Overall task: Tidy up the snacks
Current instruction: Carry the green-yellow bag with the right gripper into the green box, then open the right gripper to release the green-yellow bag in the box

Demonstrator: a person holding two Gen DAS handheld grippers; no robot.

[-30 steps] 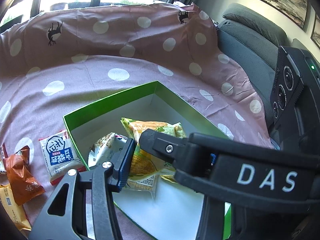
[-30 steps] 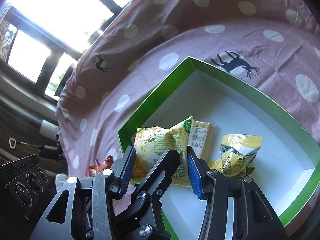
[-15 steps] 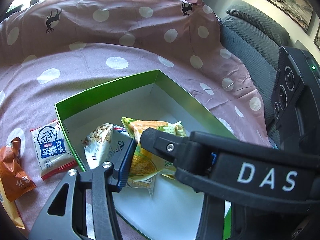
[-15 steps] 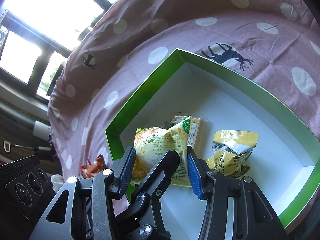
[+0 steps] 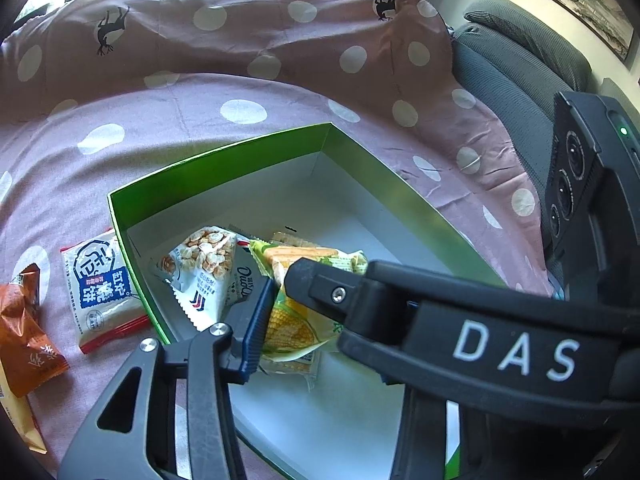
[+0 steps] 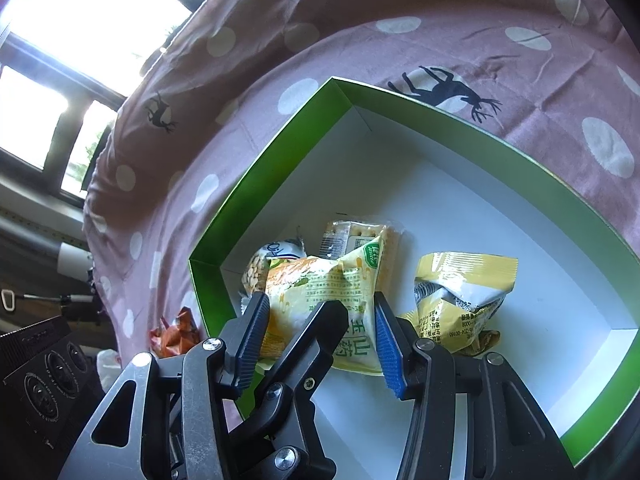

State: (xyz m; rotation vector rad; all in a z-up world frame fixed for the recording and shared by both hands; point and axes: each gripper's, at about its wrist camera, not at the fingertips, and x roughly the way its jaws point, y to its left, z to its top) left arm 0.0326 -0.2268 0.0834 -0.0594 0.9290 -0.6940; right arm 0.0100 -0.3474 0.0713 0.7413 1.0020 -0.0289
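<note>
Blue-padded, my right gripper point(image 6: 318, 336) straddles the corn packet point(image 6: 320, 284) lying in the green box point(image 6: 280, 152), and my left gripper point(image 5: 308, 320) has just been closing its jaws beside it, though I cannot tell whether either grips it; I judge placing nearly done, so next I let go and rise clear of the walls toward the loose packets point(image 5: 100, 280) at the left.

White capital letters "DAS" stand on the black arm of the other claw point(image 5: 516, 354) that crosses the left wrist view. In the green box point(image 5: 224, 152), the white peanut packet point(image 5: 204, 268) carries a script word beginning "Duo", the rest hidden. Left of the box, the white-and-blue biscuit packet point(image 5: 100, 284) bears large Chinese characters, too small to read surely. In the right wrist view, the corn snack packet point(image 6: 320, 288) shows "玉" and "山", and the yellow packet point(image 6: 460, 300) shows upside-down small print I cannot read with certainty.
</note>
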